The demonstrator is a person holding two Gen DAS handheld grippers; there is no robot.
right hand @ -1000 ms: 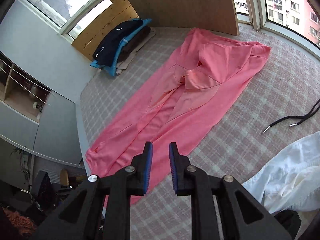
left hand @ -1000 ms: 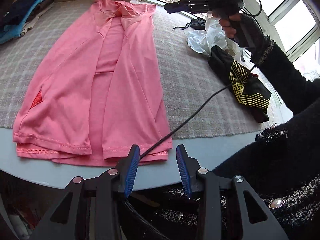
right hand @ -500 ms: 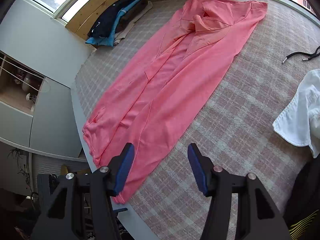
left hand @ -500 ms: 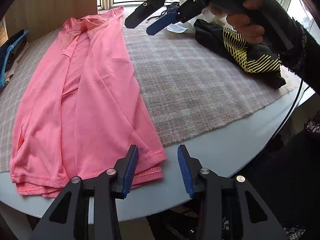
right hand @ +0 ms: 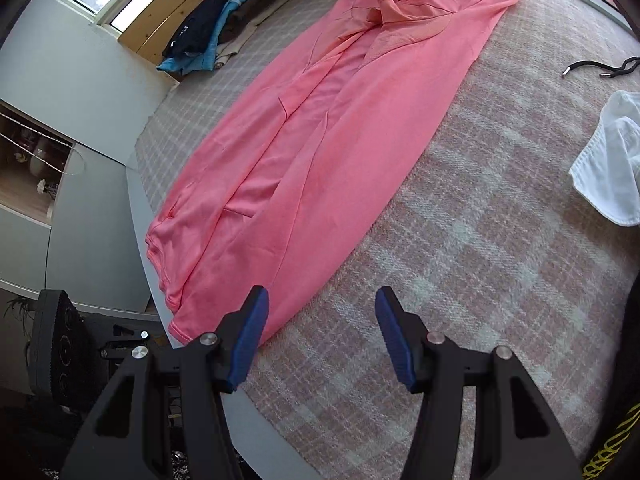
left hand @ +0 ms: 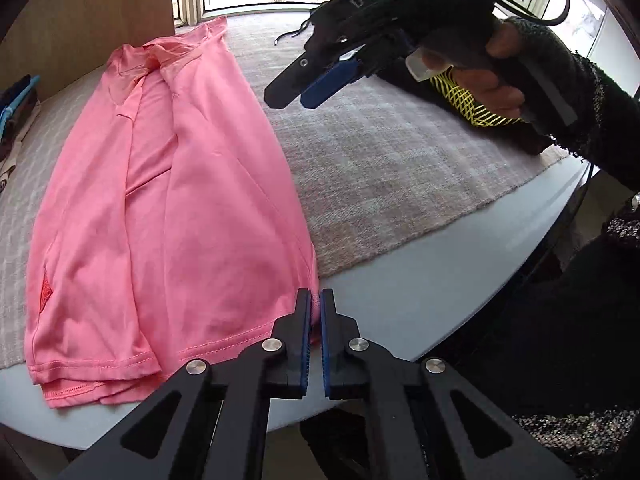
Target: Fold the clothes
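Already pinched: left gripper just closed on near hem corner of pink shirt, fabric btwn pads. Shirt lies lengthwise on plaid cloth, collar at far end. Right gripper wide, empty, hovering over cloth just beside shirt's long edge.

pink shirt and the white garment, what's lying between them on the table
In the right wrist view, only bare plaid cloth separates the pink shirt from the white garment; a black drawstring lies farther back.
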